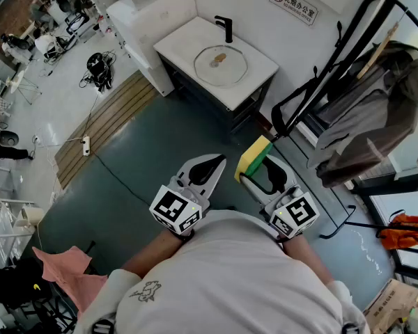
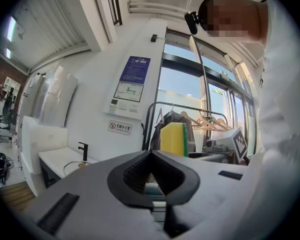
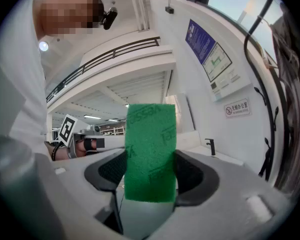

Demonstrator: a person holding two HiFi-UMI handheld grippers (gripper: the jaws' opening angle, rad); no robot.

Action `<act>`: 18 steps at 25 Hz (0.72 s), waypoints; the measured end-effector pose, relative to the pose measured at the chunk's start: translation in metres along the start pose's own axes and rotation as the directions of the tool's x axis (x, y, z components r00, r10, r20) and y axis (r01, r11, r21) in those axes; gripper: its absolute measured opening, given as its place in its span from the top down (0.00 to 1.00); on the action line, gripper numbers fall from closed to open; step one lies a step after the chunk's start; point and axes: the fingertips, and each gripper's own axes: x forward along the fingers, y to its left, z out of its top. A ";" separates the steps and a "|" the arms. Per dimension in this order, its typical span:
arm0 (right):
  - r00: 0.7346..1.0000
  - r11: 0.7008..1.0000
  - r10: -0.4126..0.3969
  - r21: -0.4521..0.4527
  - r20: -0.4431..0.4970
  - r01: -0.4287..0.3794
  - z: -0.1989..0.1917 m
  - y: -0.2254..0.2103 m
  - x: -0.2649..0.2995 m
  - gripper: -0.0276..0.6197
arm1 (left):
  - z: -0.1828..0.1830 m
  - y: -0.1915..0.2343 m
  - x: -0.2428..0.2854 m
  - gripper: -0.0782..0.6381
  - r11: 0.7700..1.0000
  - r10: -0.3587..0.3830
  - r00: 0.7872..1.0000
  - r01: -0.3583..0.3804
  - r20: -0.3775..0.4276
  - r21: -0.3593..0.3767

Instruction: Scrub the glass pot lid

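Note:
The glass pot lid [image 1: 220, 64] lies in the basin of a white sink cabinet [image 1: 259, 67] far ahead, beside a black faucet [image 1: 225, 26]. Both grippers hang level, close to the person's body and well short of the sink. My left gripper [image 1: 218, 161] is shut with nothing in it; its jaws meet in the left gripper view [image 2: 151, 155]. My right gripper [image 1: 260, 163] is shut on a yellow-and-green sponge [image 1: 253, 156]. The sponge's green face [image 3: 150, 151] stands upright between the pads of the right gripper [image 3: 150, 170]. In the left gripper view the sponge [image 2: 174, 139] shows off to the right.
A black clothes rack with dark garments [image 1: 373, 110] stands right of the sink. On the floor to the left are wooden decking [image 1: 111, 117] and a power strip with its cable [image 1: 86, 145]. A pink cloth [image 1: 63, 266] lies near the person's left side.

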 end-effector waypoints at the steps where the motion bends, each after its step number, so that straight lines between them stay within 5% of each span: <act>1: 1.000 1.000 -0.001 -0.010 -0.004 0.001 0.000 0.000 0.000 0.51 | -0.001 0.001 0.001 0.89 1.000 -0.001 1.000 0.001 -0.002 -0.002; 18: 0.999 0.999 -0.033 -0.002 -0.017 0.033 0.000 -0.009 0.048 0.50 | -0.001 0.056 -0.006 0.89 0.999 0.005 1.000 -0.005 -0.011 -0.033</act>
